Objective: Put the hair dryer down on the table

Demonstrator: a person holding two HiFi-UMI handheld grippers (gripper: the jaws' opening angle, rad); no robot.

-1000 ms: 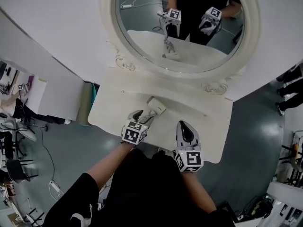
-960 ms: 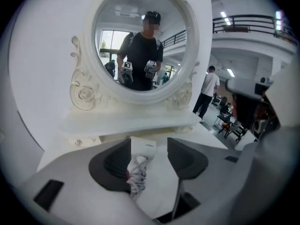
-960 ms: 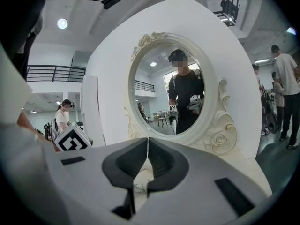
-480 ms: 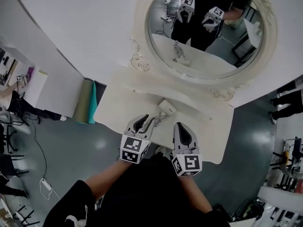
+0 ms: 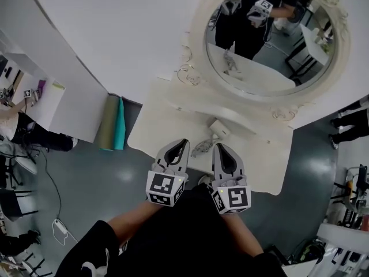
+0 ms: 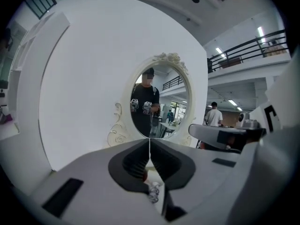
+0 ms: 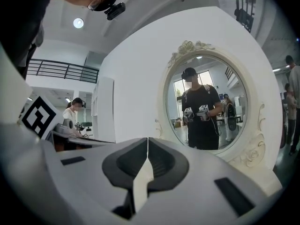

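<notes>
Dryer [image 5: 220, 128] lies on the table [image 5: 259, 160], free of both grippers. The left gripper [image 5: 183, 142], its jaws just closed on nothing, points past its left. The right gripper [image 5: 220, 146], also closed and empty, is nearer, just short of it. A second ago the left stood open at the dryer; both have since drawn back.

Ornate oval mirror [image 5: 271, 39] on white wall [image 5: 115, 39], teal roll [image 5: 118, 123] on grey floor [image 5: 86, 183]
</notes>
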